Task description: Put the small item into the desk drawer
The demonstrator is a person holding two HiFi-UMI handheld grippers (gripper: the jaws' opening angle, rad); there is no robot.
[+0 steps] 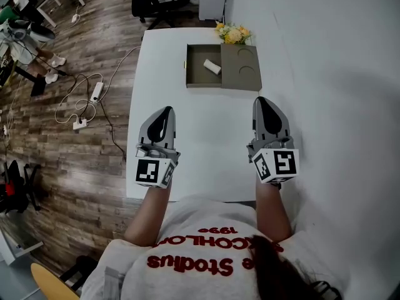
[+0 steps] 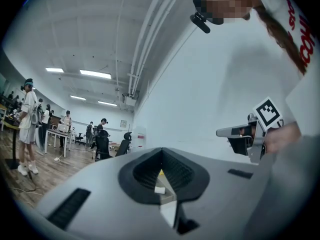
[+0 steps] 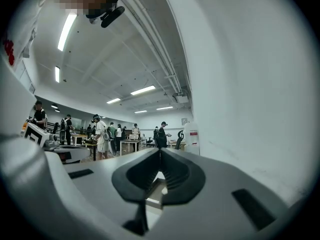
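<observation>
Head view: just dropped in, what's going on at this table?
A person holds a gripper in each hand, low over the near part of the white table. The left gripper and the right gripper are both shut and empty. The small white item already lies in the drawer, which stands open from the olive desk box at the far edge, beside some flowers.
</observation>
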